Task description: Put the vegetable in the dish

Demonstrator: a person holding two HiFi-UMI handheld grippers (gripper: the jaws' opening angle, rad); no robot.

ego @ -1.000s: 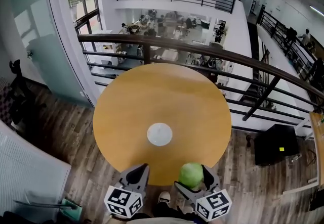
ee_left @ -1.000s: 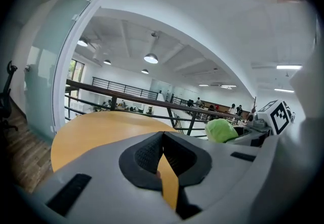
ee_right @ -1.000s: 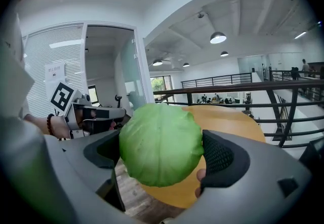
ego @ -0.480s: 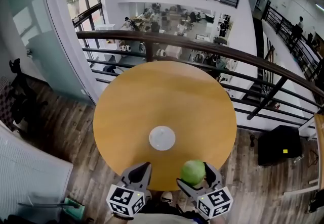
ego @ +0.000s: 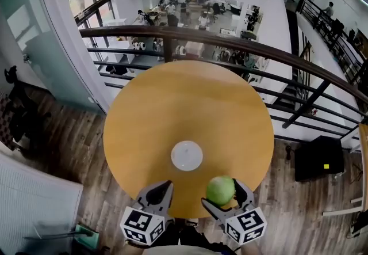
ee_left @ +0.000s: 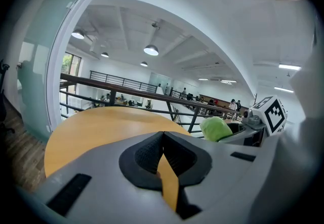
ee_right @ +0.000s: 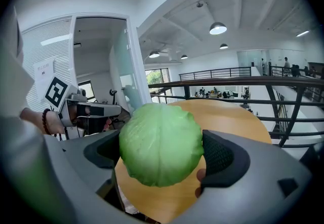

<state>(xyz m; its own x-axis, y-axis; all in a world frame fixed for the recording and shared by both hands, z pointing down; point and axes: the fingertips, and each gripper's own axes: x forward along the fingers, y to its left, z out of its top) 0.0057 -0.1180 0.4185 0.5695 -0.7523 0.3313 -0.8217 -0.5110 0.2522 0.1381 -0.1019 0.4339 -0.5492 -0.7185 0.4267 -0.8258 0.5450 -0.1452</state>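
the right gripper (ego: 223, 195) is clamped on the cabbage (ego: 221, 189) above the table's (ego: 190, 104) near edge, short of the empty dish (ego: 187, 155). the left gripper (ego: 165, 186) is closed on nothing. carrying over and release are left.

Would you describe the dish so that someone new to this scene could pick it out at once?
Find the round wooden table beside the dark railing. On it, nearer the person's edge than the railing, lies the dish. It is small, white and round, the only thing resting on the tabletop; the green vegetable is held by the right gripper.
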